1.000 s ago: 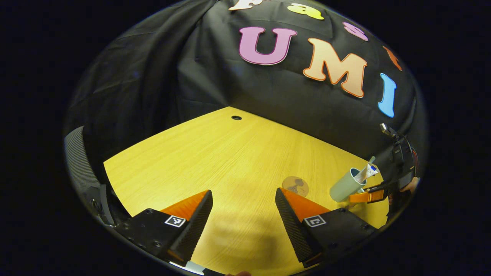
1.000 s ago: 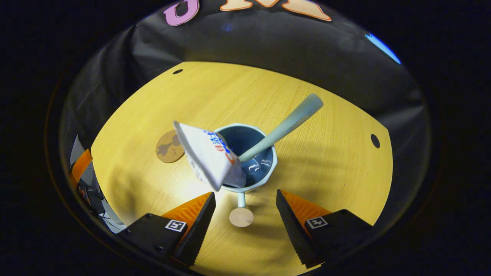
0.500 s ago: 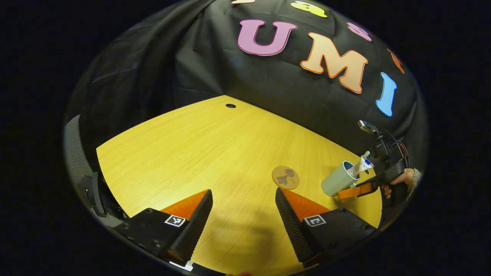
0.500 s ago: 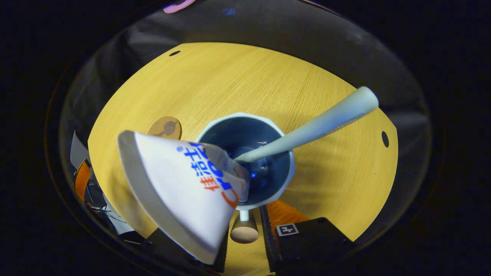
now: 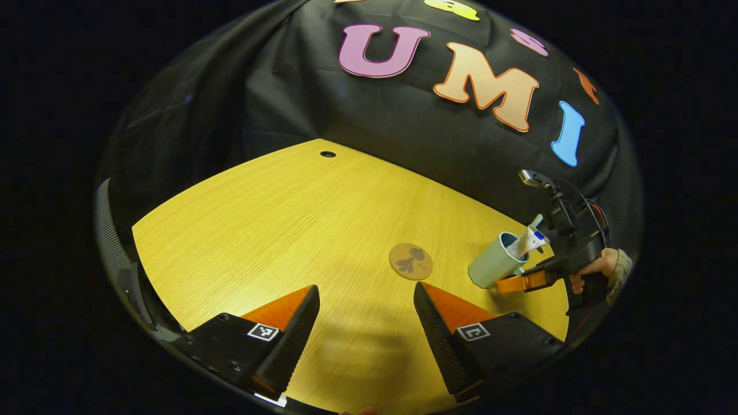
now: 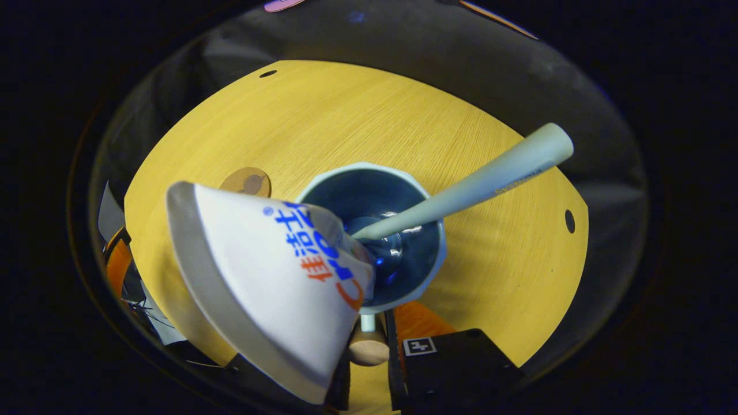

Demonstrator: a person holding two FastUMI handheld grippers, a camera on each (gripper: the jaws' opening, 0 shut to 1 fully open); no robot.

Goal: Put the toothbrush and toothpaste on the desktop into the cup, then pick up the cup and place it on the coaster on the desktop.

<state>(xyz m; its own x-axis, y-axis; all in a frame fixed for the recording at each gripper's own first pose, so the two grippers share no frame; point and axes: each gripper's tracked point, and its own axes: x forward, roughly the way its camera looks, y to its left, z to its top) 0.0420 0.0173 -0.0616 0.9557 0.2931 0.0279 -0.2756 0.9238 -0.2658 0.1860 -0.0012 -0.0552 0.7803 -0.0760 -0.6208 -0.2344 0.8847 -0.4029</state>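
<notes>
Left hand-held gripper [image 5: 366, 314]: lower centre of left gripper view, fingers wide apart, nothing between them, above the table [image 5: 277, 219].

Right hand-held gripper [image 6: 366, 369]: bottom of right gripper view, fingers drawn close on the cup's handle [image 6: 365, 340].

Cup [image 6: 377, 233]: centre of right gripper view, holding toothpaste [image 6: 271, 276] leaning lower left and toothbrush [image 6: 478, 181] leaning upper right.

Coaster [image 5: 410, 261]: on table, right of centre in left gripper view, near cup, not touching.

Toothbrush [image 6: 478, 184] and toothpaste [image 6: 271, 276] in cup [image 6: 426, 271], coaster [image 5: 410, 261] left of cup on desktop [image 5: 300, 225]
</notes>
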